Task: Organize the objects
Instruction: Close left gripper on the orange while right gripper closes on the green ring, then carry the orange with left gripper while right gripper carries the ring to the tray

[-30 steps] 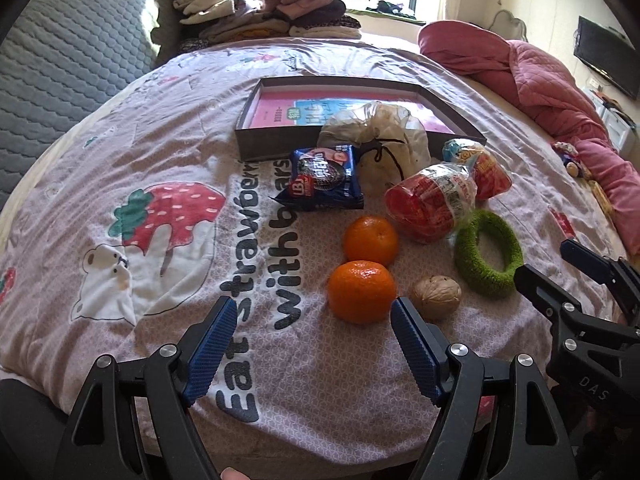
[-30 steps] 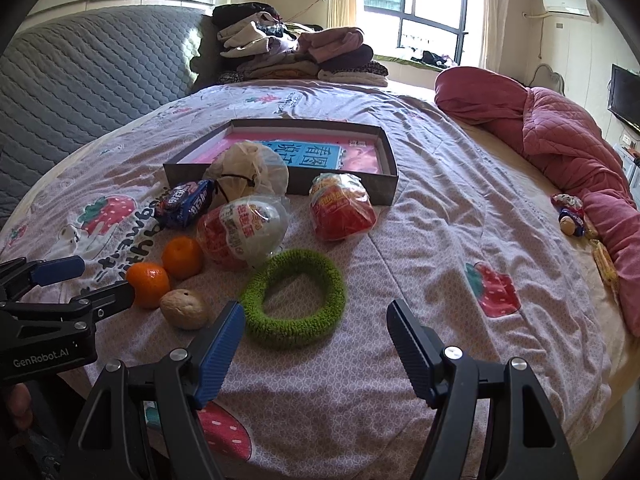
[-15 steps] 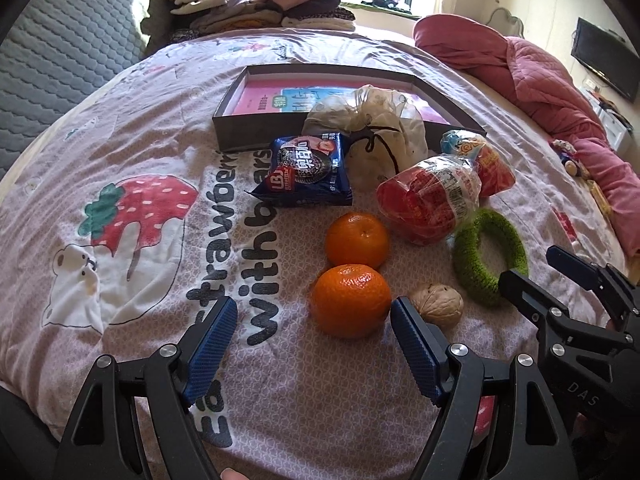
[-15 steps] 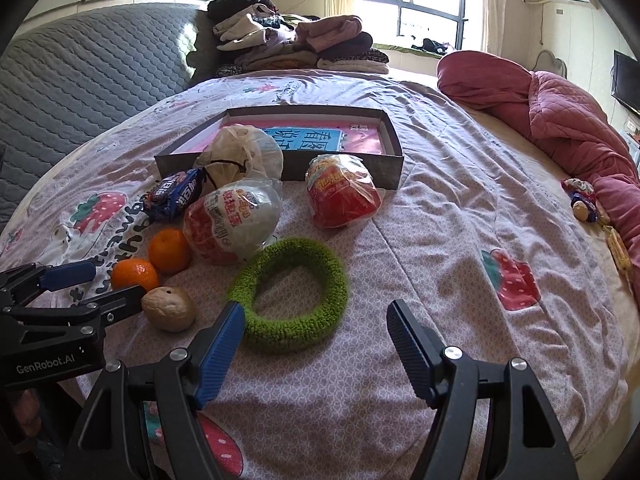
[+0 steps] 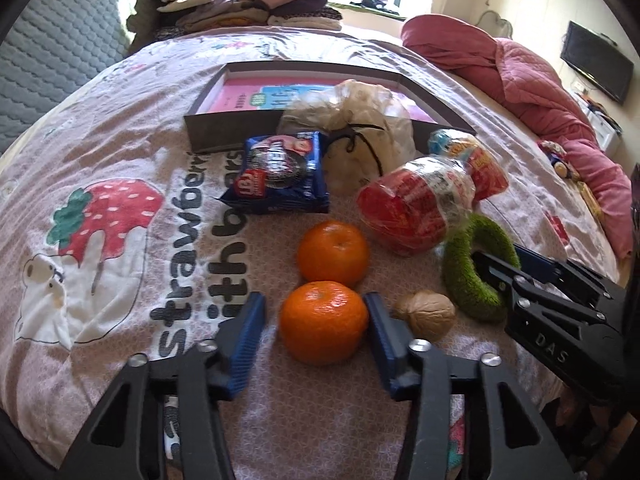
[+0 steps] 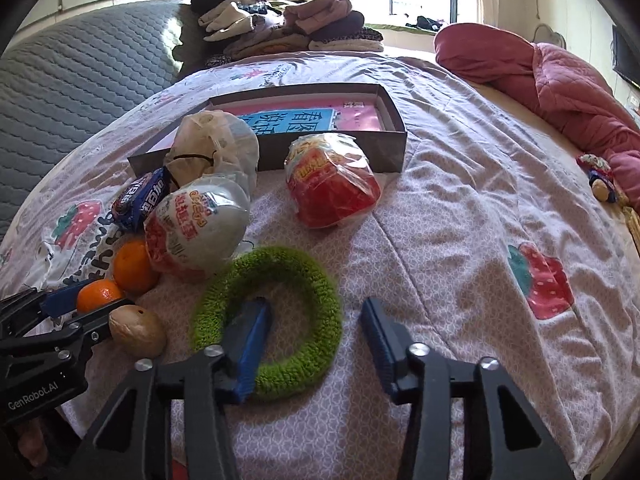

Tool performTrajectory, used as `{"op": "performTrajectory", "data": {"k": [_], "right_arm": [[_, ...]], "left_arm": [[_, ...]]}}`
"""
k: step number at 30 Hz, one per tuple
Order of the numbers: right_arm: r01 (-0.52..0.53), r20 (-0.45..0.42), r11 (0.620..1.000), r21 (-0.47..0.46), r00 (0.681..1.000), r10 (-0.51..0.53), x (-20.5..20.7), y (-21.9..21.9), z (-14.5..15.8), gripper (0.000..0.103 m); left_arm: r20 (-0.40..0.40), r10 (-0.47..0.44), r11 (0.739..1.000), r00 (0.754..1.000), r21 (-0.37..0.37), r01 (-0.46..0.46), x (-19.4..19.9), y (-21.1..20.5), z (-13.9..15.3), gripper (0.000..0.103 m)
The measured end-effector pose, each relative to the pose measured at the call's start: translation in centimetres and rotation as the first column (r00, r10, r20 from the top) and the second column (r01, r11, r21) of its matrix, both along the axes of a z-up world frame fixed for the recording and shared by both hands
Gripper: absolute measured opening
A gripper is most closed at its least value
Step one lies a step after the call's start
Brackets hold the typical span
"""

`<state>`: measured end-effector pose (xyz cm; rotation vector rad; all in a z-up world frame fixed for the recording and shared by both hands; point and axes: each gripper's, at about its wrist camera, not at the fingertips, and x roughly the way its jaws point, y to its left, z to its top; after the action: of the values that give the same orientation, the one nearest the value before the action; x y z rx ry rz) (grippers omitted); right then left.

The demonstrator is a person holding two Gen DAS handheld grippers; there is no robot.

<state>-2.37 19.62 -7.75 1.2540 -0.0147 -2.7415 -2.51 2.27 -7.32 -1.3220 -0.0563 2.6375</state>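
Left hand-held gripper (image 5: 314, 320) has just been closing, its jaws either side of the near orange (image 5: 323, 322) on the bed (image 5: 120, 300). Right hand-held gripper (image 6: 316, 330), also closing, straddles the green ring's (image 6: 267, 320) near side, not yet pinching.

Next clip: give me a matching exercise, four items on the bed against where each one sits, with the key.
Items:
1. near orange
2. green ring
3. walnut
4. blue snack packet

Places:
A. in front of the shallow box
B. between the near orange and the green ring
C. between the left gripper fingers
D. one right gripper finger inside its hole

Pairs: 1-C, 2-D, 3-B, 4-A
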Motion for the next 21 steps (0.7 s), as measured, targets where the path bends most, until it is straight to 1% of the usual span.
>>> {"op": "performTrajectory", "data": {"k": [1, 2, 3, 6, 9, 12, 16, 18, 21], "right_arm": [[-0.009, -0.004, 1.000, -0.010, 1.000, 0.009, 0.1, 0.0, 0.0, 0.031], [-0.015, -0.007, 1.000, -0.018, 1.000, 0.015, 0.2, 0.1, -0.1, 0.025], [-0.017, -0.012, 1.000, -0.020, 1.000, 0.017, 0.3, 0.0, -0.1, 0.022], [-0.020, -0.021, 0.999, -0.036, 1.000, 0.019, 0.5, 0.2, 0.0, 0.014], [-0.018, -0.028, 0.997, -0.070, 0.999, 0.016, 0.5, 0.7, 0.2, 0.013], [-0.023, -0.043, 0.997, -0.080, 0.999, 0.020, 0.7, 0.7, 0.6, 0.013], [-0.028, -0.070, 0.997, -0.079, 0.997, 0.023, 1.1, 0.6, 1.3, 0.013], [-0.028, -0.088, 0.997, -0.073, 0.996, 0.021, 1.4, 0.6, 1.8, 0.013], [-0.025, -0.114, 0.998, -0.065, 0.993, 0.017, 1.7, 0.6, 2.5, 0.013]], "left_arm": [[-0.005, -0.009, 1.000, 1.000, 0.001, 0.009, 0.1, 0.1, 0.0, 0.042], [-0.009, -0.012, 1.000, 1.000, -0.003, 0.012, 0.1, 0.2, 0.0, 0.042], [-0.010, -0.013, 1.000, 1.000, 0.000, 0.013, 0.1, 0.1, 0.0, 0.042], [-0.014, -0.015, 1.000, 1.000, 0.018, 0.015, 0.1, -0.2, 0.0, 0.041], [-0.019, -0.014, 1.000, 1.000, 0.028, 0.015, 0.0, -0.3, 0.2, 0.041], [-0.025, -0.015, 1.000, 1.000, 0.023, 0.015, 0.2, -0.4, 0.4, 0.041], [-0.042, -0.006, 1.000, 0.999, 0.008, 0.006, 0.4, -0.5, 0.8, 0.041], [-0.048, -0.001, 1.000, 0.999, 0.024, 0.002, 0.7, -0.8, 1.1, 0.041], [-0.070, 0.005, 1.000, 0.998, 0.019, -0.004, 1.0, -0.9, 1.7, 0.041]]}}
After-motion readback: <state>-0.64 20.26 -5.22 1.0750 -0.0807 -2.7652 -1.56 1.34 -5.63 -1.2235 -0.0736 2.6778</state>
